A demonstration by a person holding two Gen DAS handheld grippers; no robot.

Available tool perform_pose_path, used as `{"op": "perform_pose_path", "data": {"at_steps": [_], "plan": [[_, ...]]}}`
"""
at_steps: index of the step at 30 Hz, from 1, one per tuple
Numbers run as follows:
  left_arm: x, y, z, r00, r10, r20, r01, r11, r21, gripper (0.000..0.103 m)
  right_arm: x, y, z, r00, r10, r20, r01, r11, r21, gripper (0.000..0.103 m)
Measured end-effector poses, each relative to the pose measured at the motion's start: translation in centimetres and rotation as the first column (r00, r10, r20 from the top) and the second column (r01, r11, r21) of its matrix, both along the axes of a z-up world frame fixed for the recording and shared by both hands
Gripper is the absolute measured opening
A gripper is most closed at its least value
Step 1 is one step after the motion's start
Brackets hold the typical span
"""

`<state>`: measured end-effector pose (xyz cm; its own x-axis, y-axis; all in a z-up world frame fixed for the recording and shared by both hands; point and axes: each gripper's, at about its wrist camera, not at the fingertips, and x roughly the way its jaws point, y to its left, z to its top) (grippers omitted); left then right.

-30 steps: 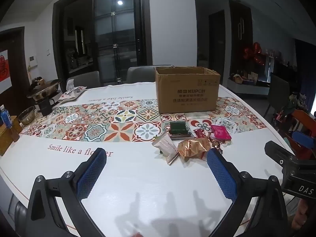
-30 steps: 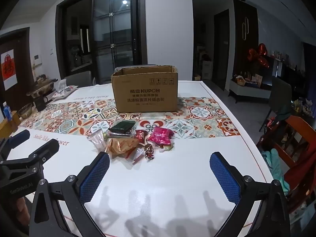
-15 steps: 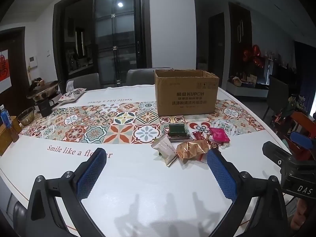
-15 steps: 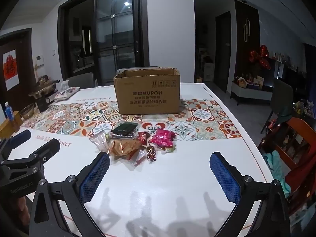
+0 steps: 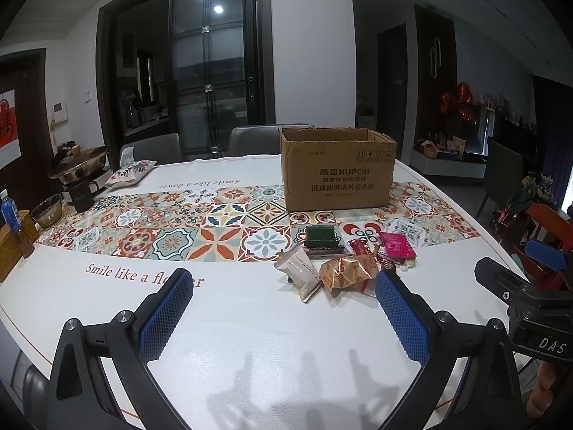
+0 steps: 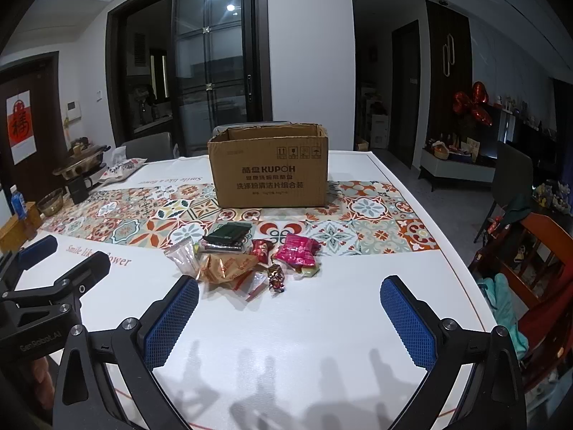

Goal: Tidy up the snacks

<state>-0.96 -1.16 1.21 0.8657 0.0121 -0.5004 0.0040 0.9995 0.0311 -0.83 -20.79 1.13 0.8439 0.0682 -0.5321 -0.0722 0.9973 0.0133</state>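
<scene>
Both grippers hover low over the white table [image 5: 250, 340], fingers spread wide and holding nothing: the left gripper [image 5: 283, 308] and, beside it, the right gripper [image 6: 290, 315], each with blue ribbed pads [image 6: 172, 319]. Just beyond their tips lies the heap of snacks [image 6: 247, 254], in front of the cardboard box [image 6: 268, 168]: a gold-foil packet [image 6: 229, 265] nearest, a clear pouch [image 6: 184, 256] touching it on the side away from the pink packet [image 6: 297, 251], a dark green packet [image 6: 229, 234] closest to the box, and small red sweets [image 6: 261, 249] in between. That box stands upright and open-topped on the patterned tile runner [image 5: 161, 229]. Far off to the box's left, at the table's edge, sit a metal pot [image 5: 80, 166] and a glass bowl [image 5: 48, 209].
</scene>
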Motion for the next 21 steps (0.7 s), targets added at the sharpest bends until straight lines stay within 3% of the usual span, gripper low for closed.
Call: {"op": "perform_pose_path", "data": {"at_steps": [21], "plan": [[0.35, 1.16, -0.66, 1.000, -0.001, 0.000, 0.001, 1.000, -0.001, 0.103, -0.02, 0.04, 0.05, 1.000, 0.000, 0.003, 0.000, 1.000, -0.001, 0.103]]}}
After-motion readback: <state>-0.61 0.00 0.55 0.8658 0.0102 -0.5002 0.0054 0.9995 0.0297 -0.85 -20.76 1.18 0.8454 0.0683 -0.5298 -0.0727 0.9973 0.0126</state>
